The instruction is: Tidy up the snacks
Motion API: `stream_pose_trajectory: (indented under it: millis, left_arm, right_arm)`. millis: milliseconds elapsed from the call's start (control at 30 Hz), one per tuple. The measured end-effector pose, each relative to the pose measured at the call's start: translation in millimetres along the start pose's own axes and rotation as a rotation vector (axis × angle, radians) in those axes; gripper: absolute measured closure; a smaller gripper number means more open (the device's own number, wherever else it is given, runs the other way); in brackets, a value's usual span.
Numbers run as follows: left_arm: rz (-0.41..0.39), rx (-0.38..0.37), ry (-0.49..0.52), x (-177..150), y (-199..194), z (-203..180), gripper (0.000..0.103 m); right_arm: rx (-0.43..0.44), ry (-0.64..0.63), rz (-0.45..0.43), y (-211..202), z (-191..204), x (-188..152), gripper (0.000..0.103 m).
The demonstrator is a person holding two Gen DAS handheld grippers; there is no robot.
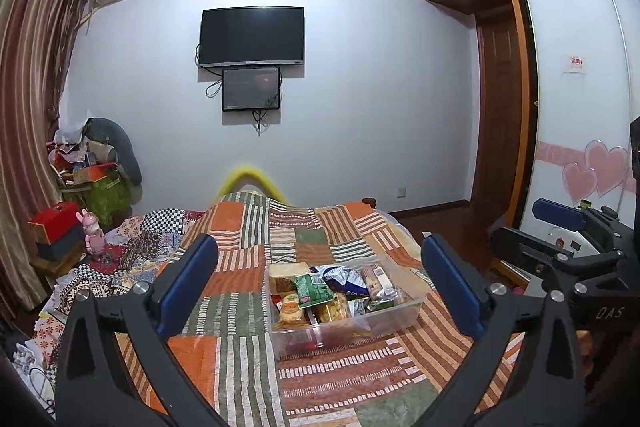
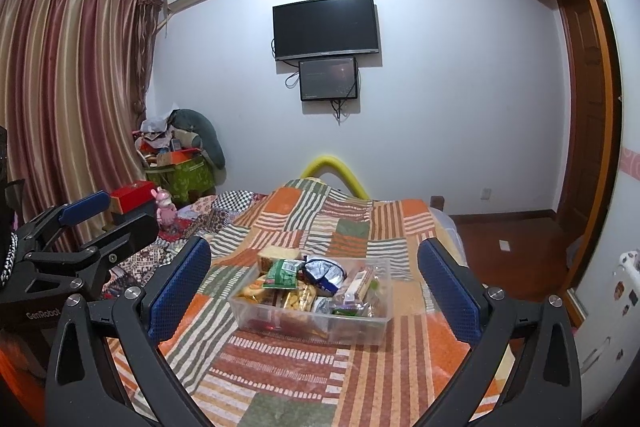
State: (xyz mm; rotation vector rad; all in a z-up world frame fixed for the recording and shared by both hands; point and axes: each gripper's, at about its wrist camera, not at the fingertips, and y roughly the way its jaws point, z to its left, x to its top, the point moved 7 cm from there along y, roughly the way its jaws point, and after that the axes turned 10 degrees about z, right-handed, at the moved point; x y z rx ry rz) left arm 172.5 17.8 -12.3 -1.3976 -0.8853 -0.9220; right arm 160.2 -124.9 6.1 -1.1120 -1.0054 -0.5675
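Bed with orange, green and white striped patchwork quilt (image 1: 248,359) fills lower frame; soft, uneven footing, right edge drops to wood floor. Clear rectangular plastic bin (image 1: 400,319) sits centre frame on the quilt, heaped with crinkly snack packets (image 2: 282,273): light, crushable, slippery film, so judged best pinched at a sealed edge. Bin walls stiff; open quilt around it. Left claw (image 1: 320,279) wide, empty; right claw (image 2: 314,277) wide, empty, both well short of bin

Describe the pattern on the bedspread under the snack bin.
Striped patchwork bedspread in orange, green and cream; clearest in the right wrist view.
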Motion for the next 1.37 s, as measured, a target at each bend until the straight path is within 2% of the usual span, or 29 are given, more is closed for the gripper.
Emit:
stream_pose_trajectory:
  millis: [767, 1367]
  left_arm:
    - [0.01, -0.022, -0.032, 0.2, 4.1, 4.2, 0.0]
    - [0.031, -0.043, -0.015, -3.9, 9.0, -0.9, 0.0]
  right_arm:
    - [-0.009, -0.008, 0.001, -2.9, -0.5, 0.2, 0.0]
    - [-0.012, -0.006, -0.008, -4.2, -2.4, 3.3, 0.0]
